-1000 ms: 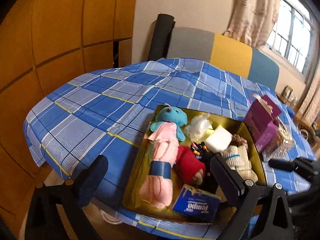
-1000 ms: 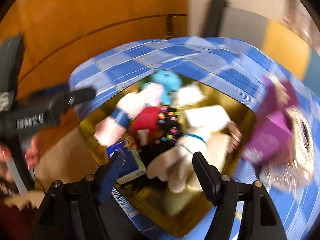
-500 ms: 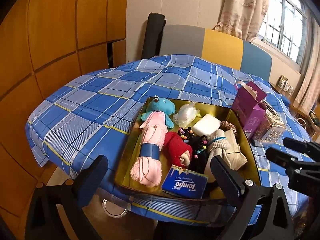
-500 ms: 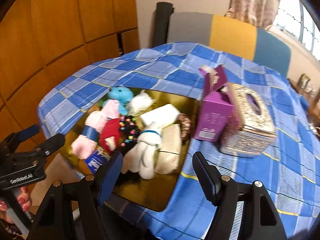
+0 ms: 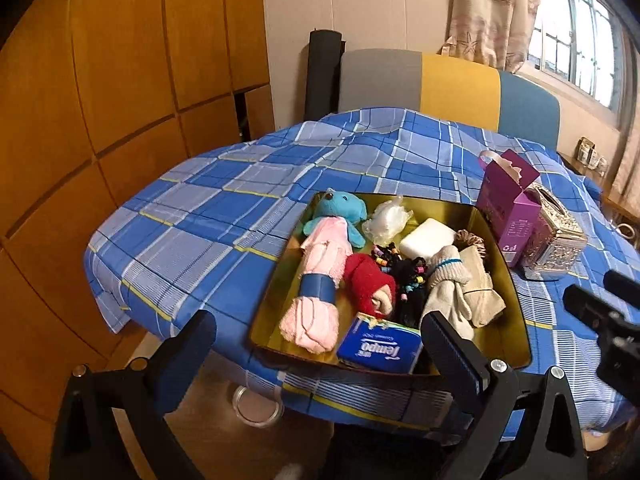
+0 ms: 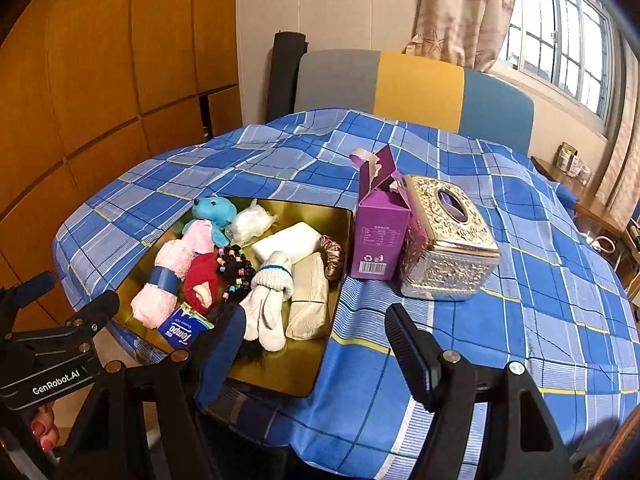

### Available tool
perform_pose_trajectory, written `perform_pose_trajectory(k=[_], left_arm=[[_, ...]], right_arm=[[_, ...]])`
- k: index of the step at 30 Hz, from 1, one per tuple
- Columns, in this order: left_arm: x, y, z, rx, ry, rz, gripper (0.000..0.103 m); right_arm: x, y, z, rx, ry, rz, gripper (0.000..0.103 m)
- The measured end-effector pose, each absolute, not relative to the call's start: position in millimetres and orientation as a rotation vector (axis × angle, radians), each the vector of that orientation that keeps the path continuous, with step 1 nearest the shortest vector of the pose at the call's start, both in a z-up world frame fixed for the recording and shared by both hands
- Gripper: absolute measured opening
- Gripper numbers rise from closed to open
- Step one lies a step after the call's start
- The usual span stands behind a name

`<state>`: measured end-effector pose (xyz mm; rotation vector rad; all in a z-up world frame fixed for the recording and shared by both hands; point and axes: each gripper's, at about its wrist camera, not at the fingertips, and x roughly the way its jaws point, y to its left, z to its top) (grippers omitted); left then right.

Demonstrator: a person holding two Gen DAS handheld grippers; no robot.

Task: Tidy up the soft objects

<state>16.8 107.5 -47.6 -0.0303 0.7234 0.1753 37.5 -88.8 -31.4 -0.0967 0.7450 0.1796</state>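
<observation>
gold tray (image 5: 506, 264) (image 6: 280, 376): shallow, rectangular, set at the near edge of the table (image 5: 224, 216) (image 6: 520, 300), which is covered in blue plaid cloth.

tray contents, left to right:
- blue plush bear (image 5: 340, 210) (image 6: 214, 210), far left corner, head toward the far rim.
- pink rolled towel (image 5: 318, 280) (image 6: 166, 276) with a blue band, lying lengthwise below the bear.
- clear crumpled plastic bag (image 5: 387, 218) (image 6: 250, 222), far rim, just beside the bear.
- red knit hat doll (image 5: 368, 282) (image 6: 202, 280), centre, touching the towel.
- black hair ties with coloured beads (image 5: 400, 270) (image 6: 236, 268), centre pile.
- white soft block (image 5: 427, 236) (image 6: 286, 242), far right area.
- white gloves (image 5: 448, 292) (image 6: 266, 304) with blue cuff stripe, lying over a beige cloth pouch (image 5: 482, 292) (image 6: 310, 300).
- brown scrunchie (image 5: 472, 238) (image 6: 334, 256), against the right wall.
- blue tissue pack (image 5: 378, 348) (image 6: 180, 330), near rim.

outside the tray, right of it:
- purple carton (image 5: 508, 212) (image 6: 380, 232), top flaps open, upright, touching a silver embossed tissue box (image 5: 554, 236) (image 6: 448, 248).

left tool (image 5: 316, 344) (image 6: 60, 320): released, fingers spread wide, holding nothing, hovering off the near table edge in front of the tray.

right tool (image 6: 316, 344) (image 5: 600, 308): released, fingers spread, holding nothing, over the near right corner of the tray.
</observation>
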Motion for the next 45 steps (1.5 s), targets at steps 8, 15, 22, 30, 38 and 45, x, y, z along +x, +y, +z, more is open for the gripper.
perform_pose_trajectory(k=[8,15,22,30,38,45], left_arm=[[11,96,-46,0.025,0.748,0.184,0.103],[8,96,-47,0.002,0.771,0.152,0.103],[6,95,-46,-0.008,0.784,0.136,0.103],[5,94,-47,-0.015,0.799,0.124,0.103],[6,95,-47,-0.024,0.813,0.118,0.103],[5,94,-47,-0.017,0.804,0.116,0.103]], right_arm=[[30,-93,-38,-0.040,0.806,0.126,0.073],[18,-91,-34,0.008,0.809,0.062,0.073],[15,-92,-31,0.006,0.814,0.013,0.073],[15,-95,-29,-0.013,0.798,-0.032,0.073],[15,-97,-30,-0.013,0.797,-0.057,0.073],[14,-100,-28,0.009,0.775,-0.050,0.073]])
